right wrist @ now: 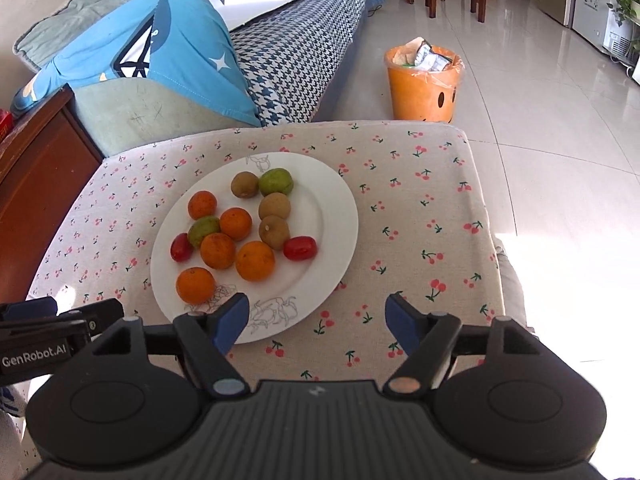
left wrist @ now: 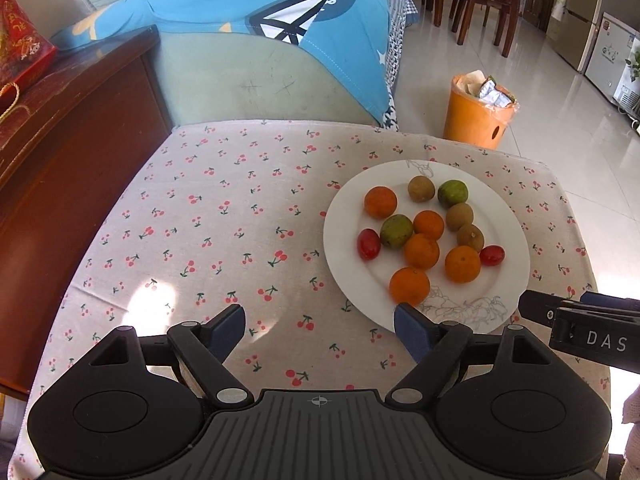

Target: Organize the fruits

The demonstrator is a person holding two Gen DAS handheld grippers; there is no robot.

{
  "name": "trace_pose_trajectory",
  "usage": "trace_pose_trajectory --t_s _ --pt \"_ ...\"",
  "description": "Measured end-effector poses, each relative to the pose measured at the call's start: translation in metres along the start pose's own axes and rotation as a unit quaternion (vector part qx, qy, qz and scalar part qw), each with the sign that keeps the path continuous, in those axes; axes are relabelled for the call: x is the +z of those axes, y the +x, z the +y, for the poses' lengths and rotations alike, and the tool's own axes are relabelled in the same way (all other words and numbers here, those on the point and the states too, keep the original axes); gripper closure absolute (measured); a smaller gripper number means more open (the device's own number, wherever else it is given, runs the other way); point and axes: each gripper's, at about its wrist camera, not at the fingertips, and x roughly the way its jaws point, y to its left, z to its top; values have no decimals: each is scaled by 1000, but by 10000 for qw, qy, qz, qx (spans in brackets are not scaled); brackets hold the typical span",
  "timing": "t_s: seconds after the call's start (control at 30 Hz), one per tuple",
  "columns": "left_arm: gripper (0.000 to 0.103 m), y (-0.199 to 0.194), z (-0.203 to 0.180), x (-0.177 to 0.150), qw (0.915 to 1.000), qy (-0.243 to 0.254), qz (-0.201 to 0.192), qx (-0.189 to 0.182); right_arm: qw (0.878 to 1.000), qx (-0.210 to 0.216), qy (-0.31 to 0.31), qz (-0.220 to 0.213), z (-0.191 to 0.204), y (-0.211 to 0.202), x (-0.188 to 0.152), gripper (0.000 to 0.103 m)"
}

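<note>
White plate (left wrist: pixel 508 240) on the cherry-print cloth (left wrist: pixel 200 208), towards the far right corner of the tabletop. It carries all the fruit in view, mixed by kind: five oranges (left wrist: pixel 421 251), two green fruits (left wrist: pixel 396 231), three brown round fruits (left wrist: pixel 459 217) and two red oval fruits (left wrist: pixel 368 243). Several touch one another near the plate's middle.

Left gripper (left wrist: pixel 319 322), at the near edge: fingers spread wide, holding nothing. Right gripper (right wrist: pixel 316 318), beside it over the plate's near rim: likewise spread and empty.

Handling, as judged: the fruits are small, light and round, so they are likely to roll when nudged. The red ones look thin-skinned and soft. Oranges should bear a firmer pinch. Take each across its widest part, from above. Whether sorting lies ahead or is finished, the pictures do not settle.
</note>
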Motion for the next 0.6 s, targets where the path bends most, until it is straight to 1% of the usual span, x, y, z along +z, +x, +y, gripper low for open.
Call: trace_pose_trajectory --t_s 0.07,0.13,0.23,0.3,0.43,0.6 --pt "19 3 -1 0 9999 -2 23 125 10000 -61 -1 28 2 4 1 25" --pt "19 9 0 1 9997 -53 127 200 9999 -110 -7 38 3 7 1 25" --pt "19 15 2 2 9993 -215 255 188 9998 -133 -98 90 8 11 0 23" --pt "19 17 2 2 9991 -256 273 218 9995 -200 -206 88 13 12 -1 21" --pt "19 19 -2 3 9991 -195 281 264 9987 -310 -394 50 18 14 -3 20" --pt "19 21 -7 2 9990 -110 317 308 9988 -303 -371 43 18 14 -2 19"
